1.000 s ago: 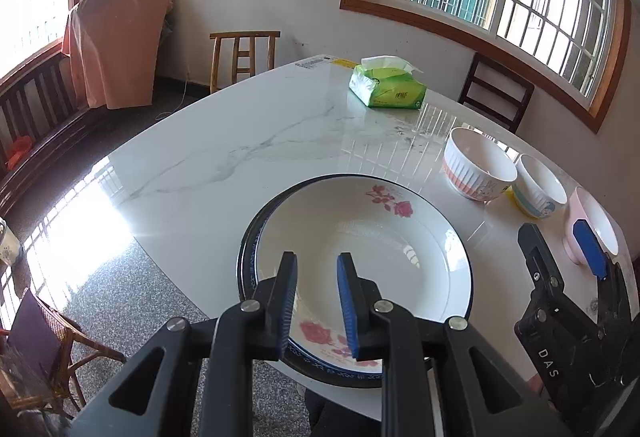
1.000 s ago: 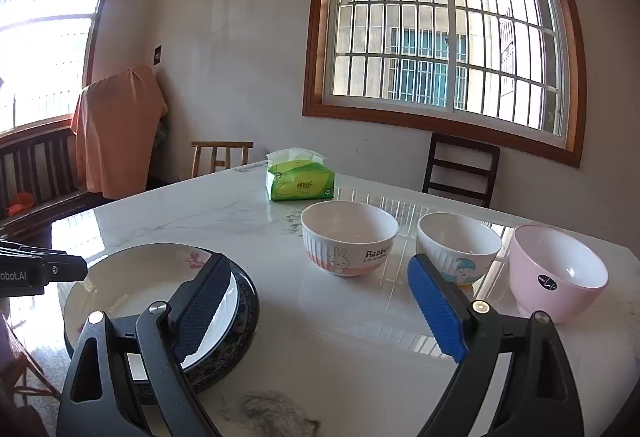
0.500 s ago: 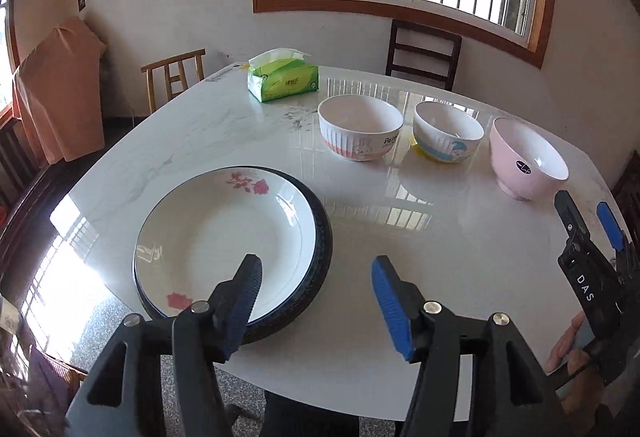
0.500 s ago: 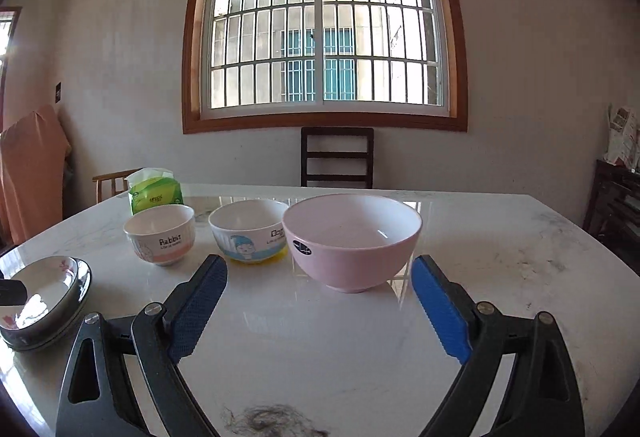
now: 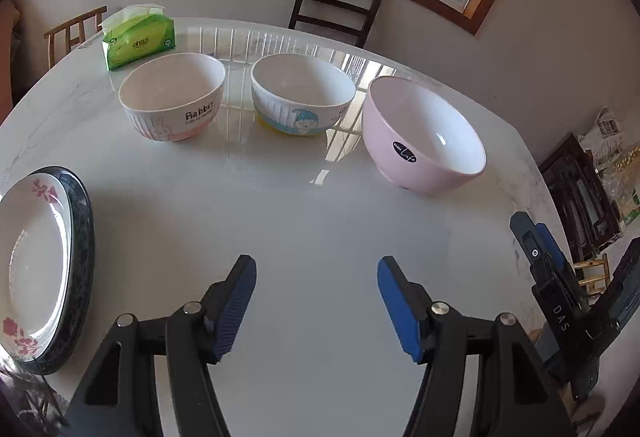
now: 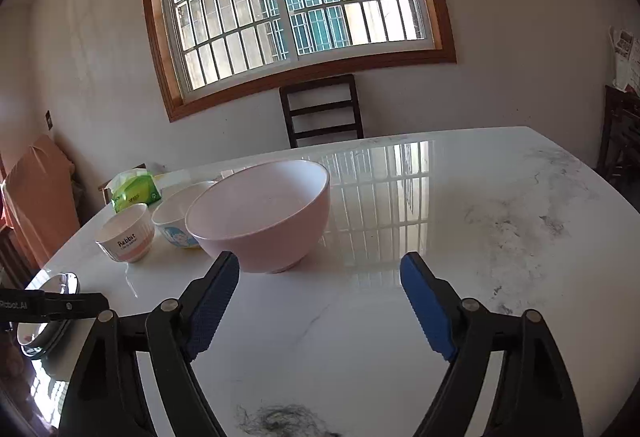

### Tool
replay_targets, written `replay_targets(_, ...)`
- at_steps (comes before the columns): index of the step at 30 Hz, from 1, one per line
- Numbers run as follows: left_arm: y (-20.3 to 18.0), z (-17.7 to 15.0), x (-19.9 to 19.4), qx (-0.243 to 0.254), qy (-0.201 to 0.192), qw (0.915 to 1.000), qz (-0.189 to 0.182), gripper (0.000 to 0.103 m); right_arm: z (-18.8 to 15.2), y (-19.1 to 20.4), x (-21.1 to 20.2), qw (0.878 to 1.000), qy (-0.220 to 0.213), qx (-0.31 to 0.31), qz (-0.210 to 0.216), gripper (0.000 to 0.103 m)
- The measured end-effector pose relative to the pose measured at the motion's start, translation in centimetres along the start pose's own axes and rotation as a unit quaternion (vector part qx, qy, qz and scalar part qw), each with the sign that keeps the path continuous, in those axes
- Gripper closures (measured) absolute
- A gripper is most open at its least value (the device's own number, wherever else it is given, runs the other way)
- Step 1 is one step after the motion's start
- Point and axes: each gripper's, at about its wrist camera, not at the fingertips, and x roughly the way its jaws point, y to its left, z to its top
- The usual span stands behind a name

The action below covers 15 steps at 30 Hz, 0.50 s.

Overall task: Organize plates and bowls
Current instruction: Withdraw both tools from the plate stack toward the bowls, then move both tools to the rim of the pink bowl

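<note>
Three bowls stand in a row on the white marble bench (image 5: 280, 221), all empty: a rabbit-print bowl (image 5: 173, 95), a blue-and-yellow cartoon bowl (image 5: 303, 93) and a larger pink bowl (image 5: 422, 135). Two plates are stacked at the bench's left edge, a white floral plate (image 5: 30, 257) nested in a dark-rimmed plate (image 5: 82, 229). One green tissue pack (image 5: 138, 41) lies behind the bowls. The left hand-held gripper (image 5: 316, 297) hovers above bare bench, spread wide, holding nothing. The right hand-held gripper (image 6: 320, 301) is likewise wide and unloaded, just before the pink bowl.

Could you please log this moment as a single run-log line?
left tool: open, empty | right tool: open, nearest pink bowl | rabbit bowl, blue-figure bowl: unstacked | plates: stacked
</note>
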Motion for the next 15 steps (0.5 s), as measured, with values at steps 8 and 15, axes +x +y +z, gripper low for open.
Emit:
replay_targets(8, -2.3, 7.2, 5.4, -0.077, 0.063, 0.9935, -0.056, 0.038, 5.9, -2.6, 5.1, 0.989, 0.093, 0.061, 0.094, 0.041)
replay_targets(15, -2.7, 10.0, 8.8, -0.114, 0.104, 0.9875, -0.031, 0.036, 8.5, -1.9, 9.4, 0.988, 0.141, 0.007, 0.065, 0.043)
